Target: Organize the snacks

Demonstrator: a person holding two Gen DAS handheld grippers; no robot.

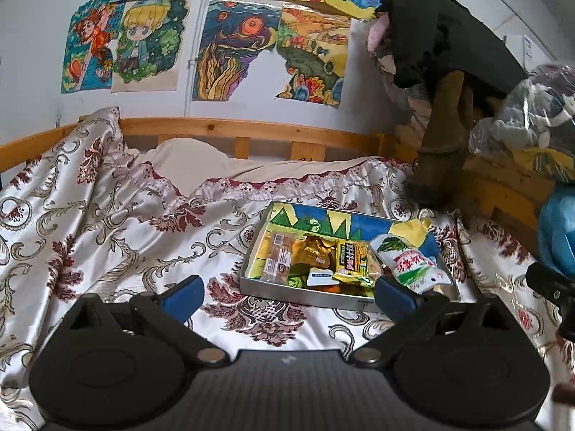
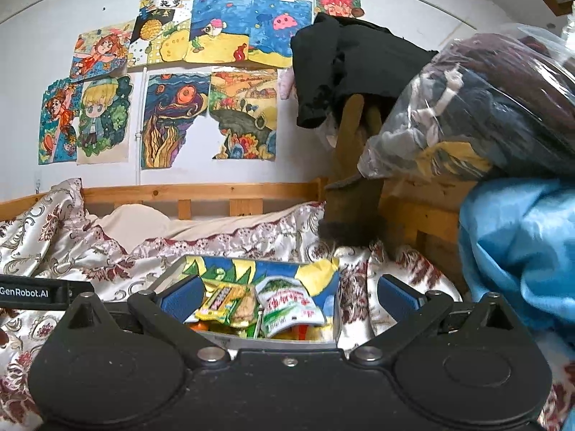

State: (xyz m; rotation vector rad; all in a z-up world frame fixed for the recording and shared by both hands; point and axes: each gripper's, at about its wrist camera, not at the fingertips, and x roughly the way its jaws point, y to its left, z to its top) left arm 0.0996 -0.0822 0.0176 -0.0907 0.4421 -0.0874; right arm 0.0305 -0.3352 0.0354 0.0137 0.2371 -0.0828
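Observation:
A shallow grey box [image 1: 305, 296] with a colourful drawing inside lies on the patterned bedspread. It holds several snacks: a long brown wafer pack [image 1: 278, 256], a gold wrapper [image 1: 314, 251], a yellow packet [image 1: 350, 256] and a white-and-green pouch [image 1: 411, 260] leaning on its right side. My left gripper [image 1: 287, 292] is open just in front of the box, nothing between its blue pads. My right gripper [image 2: 289, 294] is open too, hovering over the near edge of the box [image 2: 273, 341]. The pouch [image 2: 291, 305] and yellow packet [image 2: 221, 300] show between its fingers, untouched.
A floral satin bedspread [image 1: 107, 215] covers the bed, with a wooden rail [image 1: 233, 129] behind it. Drawings [image 1: 233, 50] cover the wall. Dark clothes [image 1: 431, 36], a plastic bag of garments [image 2: 485, 107] and blue cloth [image 2: 521, 233] pile up at the right. The other gripper's edge [image 1: 553, 287] shows at right.

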